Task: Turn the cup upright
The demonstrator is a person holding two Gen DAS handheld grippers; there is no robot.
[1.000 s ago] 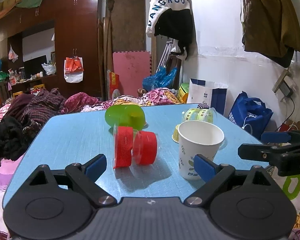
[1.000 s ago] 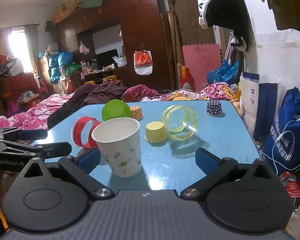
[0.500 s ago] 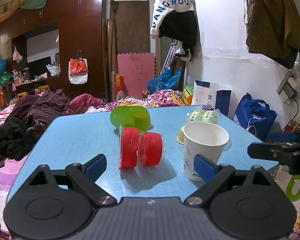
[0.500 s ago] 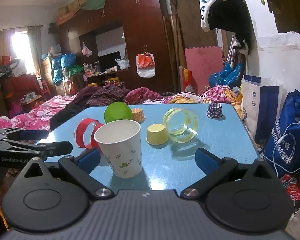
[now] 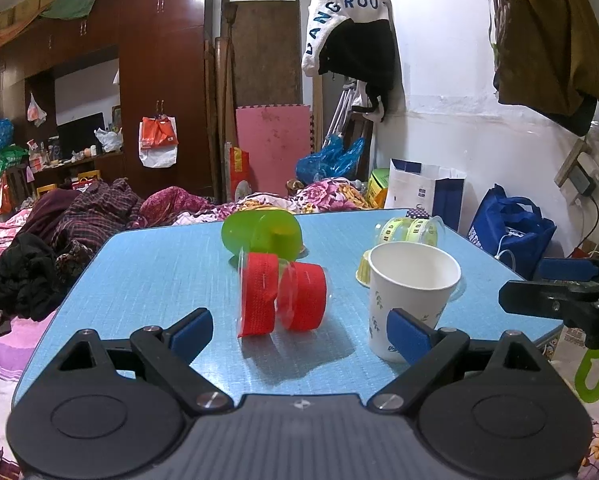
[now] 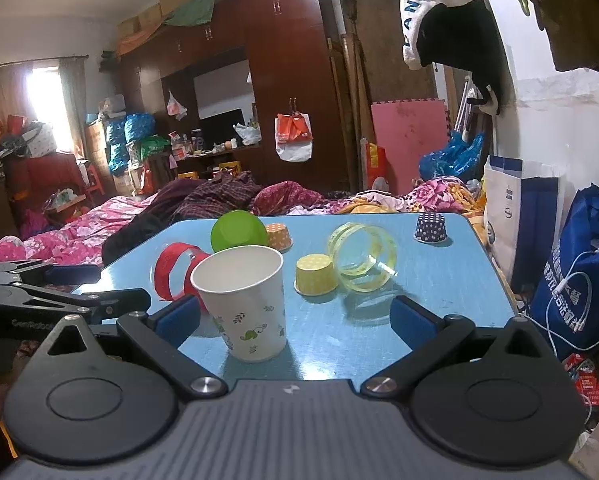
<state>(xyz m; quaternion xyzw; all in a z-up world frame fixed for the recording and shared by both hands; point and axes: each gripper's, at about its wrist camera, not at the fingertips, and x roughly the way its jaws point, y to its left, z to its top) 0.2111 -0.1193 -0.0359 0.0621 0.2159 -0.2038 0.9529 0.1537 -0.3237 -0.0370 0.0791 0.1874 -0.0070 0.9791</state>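
Note:
A white paper cup with green leaf prints (image 5: 411, 296) (image 6: 245, 304) stands upright, mouth up, on the blue table (image 5: 159, 276) (image 6: 439, 280). My left gripper (image 5: 299, 330) is open and empty, held back from the table's near edge, with the cup just behind its right fingertip (image 5: 405, 336). My right gripper (image 6: 295, 320) is open and empty, with the cup just inside its left fingertip (image 6: 177, 318). Neither touches the cup.
A clear cup with red bands (image 5: 283, 296) (image 6: 175, 272) lies on its side left of the paper cup. A green bowl (image 5: 261, 234) (image 6: 237, 234), a yellow-banded clear cup (image 6: 361, 256), and small yellow (image 6: 315, 274), orange (image 6: 279, 236) and dark dotted (image 6: 429, 228) cupcake cups sit farther back.
Both grippers have drawn back slightly from the table and the views have risen a little. The paper cup has stayed upright and in place.

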